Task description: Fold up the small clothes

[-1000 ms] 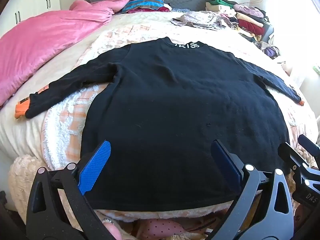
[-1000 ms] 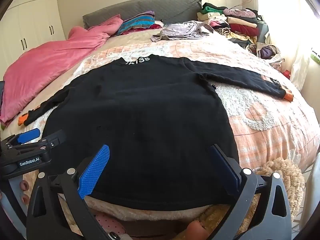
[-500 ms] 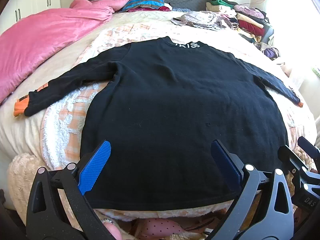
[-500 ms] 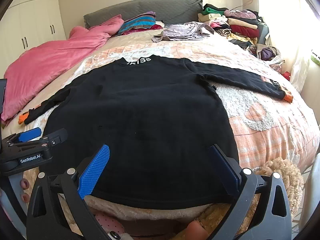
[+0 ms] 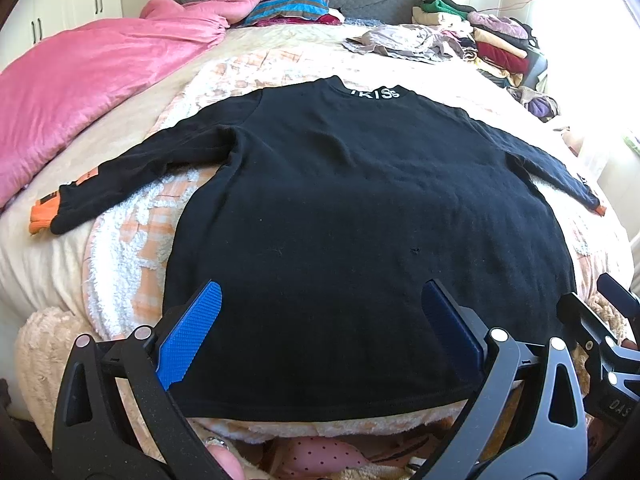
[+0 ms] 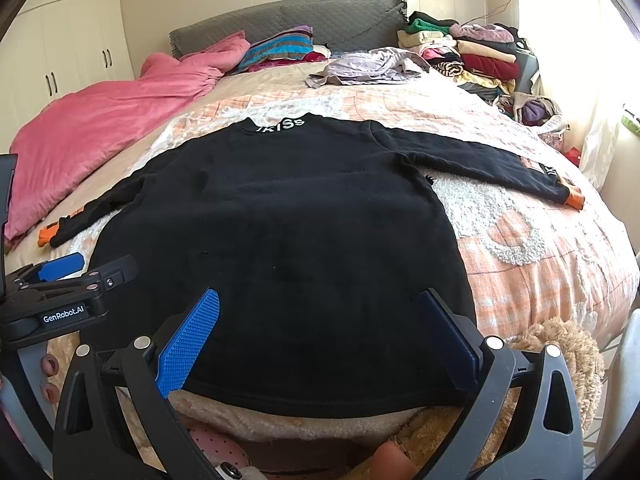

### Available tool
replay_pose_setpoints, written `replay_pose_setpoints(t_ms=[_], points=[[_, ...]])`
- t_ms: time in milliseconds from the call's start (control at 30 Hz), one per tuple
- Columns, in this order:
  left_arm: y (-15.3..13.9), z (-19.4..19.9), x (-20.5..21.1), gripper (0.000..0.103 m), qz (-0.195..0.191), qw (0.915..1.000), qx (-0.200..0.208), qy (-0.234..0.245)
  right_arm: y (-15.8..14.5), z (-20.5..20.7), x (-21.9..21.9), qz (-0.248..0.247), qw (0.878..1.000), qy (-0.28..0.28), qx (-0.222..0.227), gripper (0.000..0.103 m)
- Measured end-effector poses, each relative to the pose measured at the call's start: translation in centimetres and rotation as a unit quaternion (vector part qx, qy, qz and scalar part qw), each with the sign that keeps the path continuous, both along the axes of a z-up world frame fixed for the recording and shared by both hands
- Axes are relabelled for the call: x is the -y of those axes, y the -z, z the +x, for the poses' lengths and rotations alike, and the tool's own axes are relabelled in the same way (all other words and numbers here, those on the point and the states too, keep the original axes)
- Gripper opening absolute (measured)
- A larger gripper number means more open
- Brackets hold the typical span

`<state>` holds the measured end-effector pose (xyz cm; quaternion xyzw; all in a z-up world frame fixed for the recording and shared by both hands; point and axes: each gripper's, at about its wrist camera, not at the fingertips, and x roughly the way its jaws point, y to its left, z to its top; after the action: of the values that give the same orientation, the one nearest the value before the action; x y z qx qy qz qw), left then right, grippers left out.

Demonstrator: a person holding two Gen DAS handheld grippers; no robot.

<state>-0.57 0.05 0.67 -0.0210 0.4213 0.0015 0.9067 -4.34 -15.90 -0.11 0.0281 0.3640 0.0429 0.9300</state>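
holding both grippers, left and right, spread wide and empty, we see the black long-sleeved knit sweater still flat on the peach-checked fleecy bedspread, barely nearer than before.

White "KISs" on the black sweater's collar, upper centre; "GenRobot.AI" on left gripper, lower left.

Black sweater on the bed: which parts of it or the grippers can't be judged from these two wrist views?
- Black sweater hem: left wrist view, partly behind the open left gripper.
- Collar lettering: right wrist view, first letter unclear.
- Right sleeve print: too small to read.
- Right gripper: open, its handle cut off below.
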Motion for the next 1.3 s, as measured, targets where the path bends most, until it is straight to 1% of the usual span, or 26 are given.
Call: replay_pose_setpoints(t_ms=[567, 1300], points=[[-0.24, -0.18, 0.18, 0.094, 0.003, 1.0, 0.003, 0.002, -0.12, -0.12, 0.1, 0.0, 1.0, 0.003, 0.002, 0.099], [-0.43, 0.42, 0.34, 0.094, 0.004, 1.0, 0.0, 0.006, -0.51, 0.39, -0.3, 0.0, 1.0, -0.008, 0.008, 0.099]])
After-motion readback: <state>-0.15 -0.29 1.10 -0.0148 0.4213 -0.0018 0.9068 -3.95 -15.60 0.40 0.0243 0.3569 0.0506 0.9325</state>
